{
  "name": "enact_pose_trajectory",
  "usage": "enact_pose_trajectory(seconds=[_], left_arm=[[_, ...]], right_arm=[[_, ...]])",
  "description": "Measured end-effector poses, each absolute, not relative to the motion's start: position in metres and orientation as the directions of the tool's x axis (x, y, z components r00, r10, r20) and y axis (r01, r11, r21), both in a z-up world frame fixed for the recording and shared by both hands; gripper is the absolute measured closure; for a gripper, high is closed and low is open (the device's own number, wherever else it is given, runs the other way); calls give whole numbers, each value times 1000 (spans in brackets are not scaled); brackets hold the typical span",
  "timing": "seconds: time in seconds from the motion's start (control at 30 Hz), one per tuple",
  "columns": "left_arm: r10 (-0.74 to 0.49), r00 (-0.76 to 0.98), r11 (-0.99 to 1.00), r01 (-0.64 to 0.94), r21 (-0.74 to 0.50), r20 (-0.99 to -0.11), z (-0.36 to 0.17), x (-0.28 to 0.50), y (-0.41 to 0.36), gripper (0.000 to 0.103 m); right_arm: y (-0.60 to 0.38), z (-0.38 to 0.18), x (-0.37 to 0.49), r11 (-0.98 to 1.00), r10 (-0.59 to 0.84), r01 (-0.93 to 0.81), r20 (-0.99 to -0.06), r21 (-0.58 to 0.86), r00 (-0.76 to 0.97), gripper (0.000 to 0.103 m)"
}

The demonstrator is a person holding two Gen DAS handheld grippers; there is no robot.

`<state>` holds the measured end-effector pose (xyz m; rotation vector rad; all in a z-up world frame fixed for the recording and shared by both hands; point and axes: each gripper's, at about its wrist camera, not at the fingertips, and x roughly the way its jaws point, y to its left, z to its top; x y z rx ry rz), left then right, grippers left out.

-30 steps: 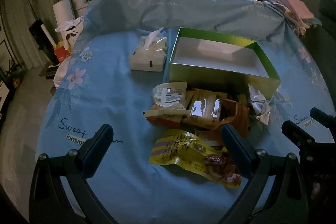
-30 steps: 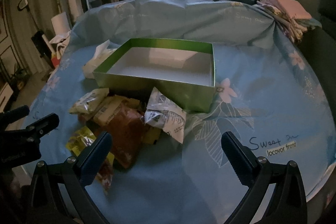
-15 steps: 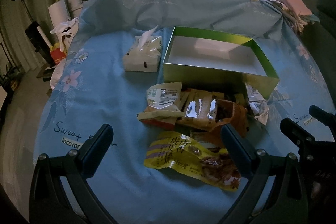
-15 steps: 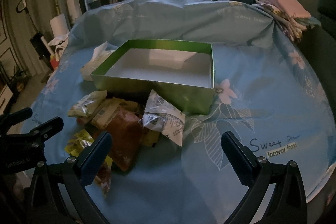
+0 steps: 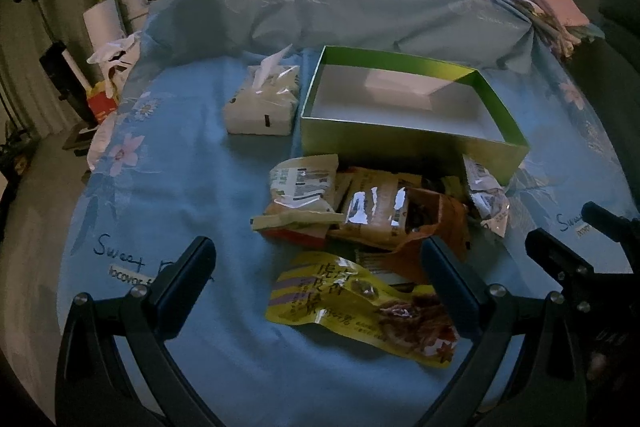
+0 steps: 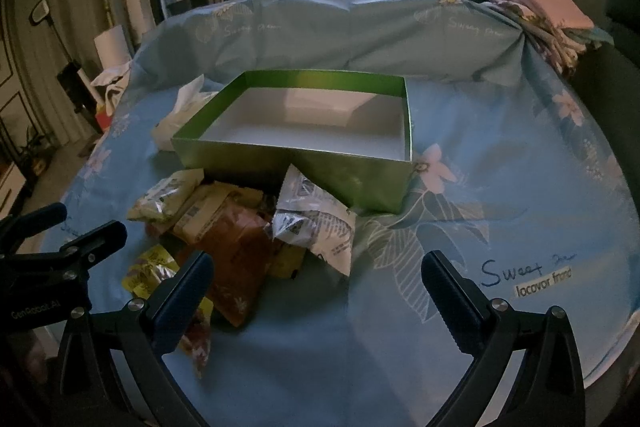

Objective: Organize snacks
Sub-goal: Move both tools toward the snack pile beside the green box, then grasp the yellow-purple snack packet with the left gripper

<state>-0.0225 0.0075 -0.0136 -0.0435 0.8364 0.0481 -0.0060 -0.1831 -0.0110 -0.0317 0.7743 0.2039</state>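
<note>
**Green box bare, snack packets heaped at its near wall**

Green cardboard forms the walls of the open box (image 5: 404, 141), whose white floor holds nothing. Against its near side the snack packets lie in a loose pile on the blue floral cloth (image 5: 168, 187): a cream packet (image 5: 302, 183), a glossy tan packet (image 5: 376, 207) overlapping an orange-brown pouch (image 5: 436, 223), a crumpled white wrapper (image 6: 316, 223) leaning on the box wall, and nearest the cameras a yellow packet (image 5: 352, 303) lying flat.

The left gripper (image 5: 318, 269) hovers over the yellow packet, its jaws spread wide and grasping nothing. The right gripper (image 6: 316, 287) is likewise released and empty, above the cloth just right of the pile.

A tissue pack (image 5: 262, 105) stands just left of the box. Folded pink fabric (image 6: 548, 11) sits at the far right edge.
</note>
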Motion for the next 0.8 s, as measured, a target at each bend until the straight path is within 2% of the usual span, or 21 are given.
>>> enact_pose_trajectory(seconds=[0.33, 0.53, 0.63, 0.7, 0.8], left_arm=[[-92, 632, 989, -35, -147, -770, -34, -20, 33, 0], [-201, 616, 974, 41, -224, -762, -48, -26, 41, 2], [-237, 599, 966, 61, -252, -765, -59, -27, 47, 14], [-252, 580, 963, 74, -258, -775, -68, -27, 47, 22], [-281, 559, 956, 92, -278, -780, -79, -28, 46, 22]], right_arm=[[-170, -28, -10, 952, 282, -282, -710, 122, 645, 0], [-166, -35, -13, 926, 361, -318, -718, 202, 595, 0], [-164, -45, -15, 908, 406, -333, -727, 254, 554, 0], [-161, -54, -17, 898, 428, -341, -736, 279, 525, 11], [-155, -70, -16, 882, 456, -349, -760, 317, 463, 20]])
